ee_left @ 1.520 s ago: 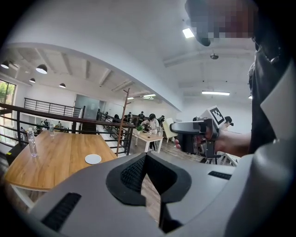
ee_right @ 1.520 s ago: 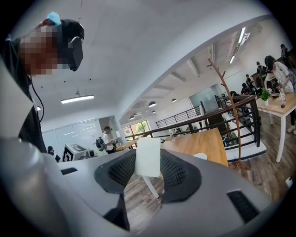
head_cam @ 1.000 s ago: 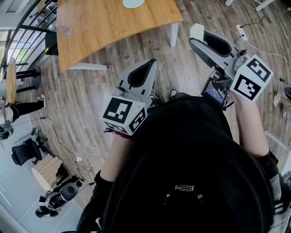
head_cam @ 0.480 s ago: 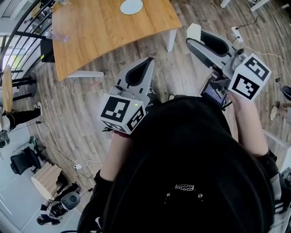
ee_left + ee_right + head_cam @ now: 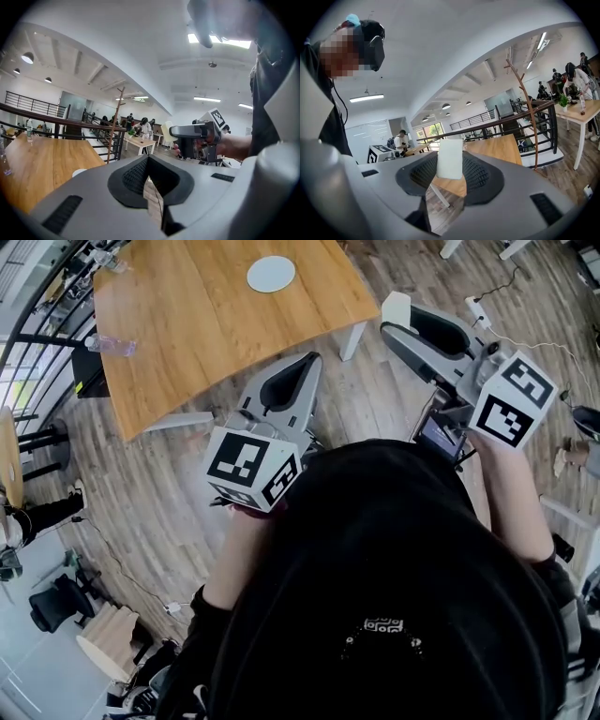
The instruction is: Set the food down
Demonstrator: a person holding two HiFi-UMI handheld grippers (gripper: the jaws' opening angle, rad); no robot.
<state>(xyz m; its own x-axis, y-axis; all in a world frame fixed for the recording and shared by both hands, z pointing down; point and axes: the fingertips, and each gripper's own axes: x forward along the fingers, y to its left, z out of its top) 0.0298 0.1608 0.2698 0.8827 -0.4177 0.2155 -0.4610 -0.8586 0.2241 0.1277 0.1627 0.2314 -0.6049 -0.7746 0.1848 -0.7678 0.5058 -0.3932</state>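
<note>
A pale, smooth rectangular block [image 5: 450, 158] of food is pinched between the ribbed black pads of the right gripper [image 5: 395, 322]. It hangs over the plank floor [image 5: 141, 493], just beside the corner of the wooden table [image 5: 187, 324]. The left gripper [image 5: 148, 158] is closed tip to tip, empty. A round white plate [image 5: 271, 274] and a clear bottle [image 5: 111, 343] stand on the table — both sit lower in the head view than a second ago.

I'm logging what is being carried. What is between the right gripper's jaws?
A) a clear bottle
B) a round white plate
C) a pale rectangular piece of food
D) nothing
C: the right gripper view shows the pale piece of food clamped in the right gripper, while the plate and the bottle are on the wooden table.
</note>
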